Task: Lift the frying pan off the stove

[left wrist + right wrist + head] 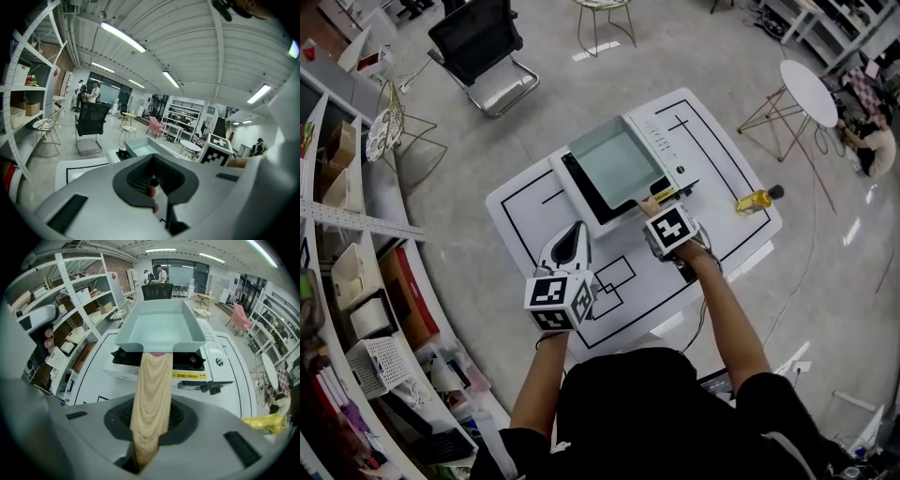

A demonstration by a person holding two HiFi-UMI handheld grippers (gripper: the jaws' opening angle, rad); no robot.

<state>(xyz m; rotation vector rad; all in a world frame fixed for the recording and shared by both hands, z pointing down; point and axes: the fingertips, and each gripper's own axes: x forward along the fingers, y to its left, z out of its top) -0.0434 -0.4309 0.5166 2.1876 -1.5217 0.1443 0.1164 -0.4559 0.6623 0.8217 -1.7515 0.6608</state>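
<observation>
A rectangular, pale green frying pan sits on the black top of a white tabletop stove, which stands toward 12 o'clock on a white table marked with black lines. The pan's deep walls enclose a flat floor that shows bare in both the head view and the right gripper view. Its wooden handle sticks out from the near wall toward 5 o'clock, straight into the right gripper, which points steeply down. In the right gripper view the light-grained wood runs down between the two jaws and fills the gap, so these tongs are clenched on the handle. The left gripper hovers over the table at about 7 o'clock from the pan, well apart from it. Its tongs are pressed together with nothing between them and point toward the stove. At 3 o'clock from the stove, near the table's edge, a small dark-capped bottle of yellow liquid lies on its side. Shelving at 9 o'clock carries a cardboard box and a white mesh basket; their contents are too small to tell.
</observation>
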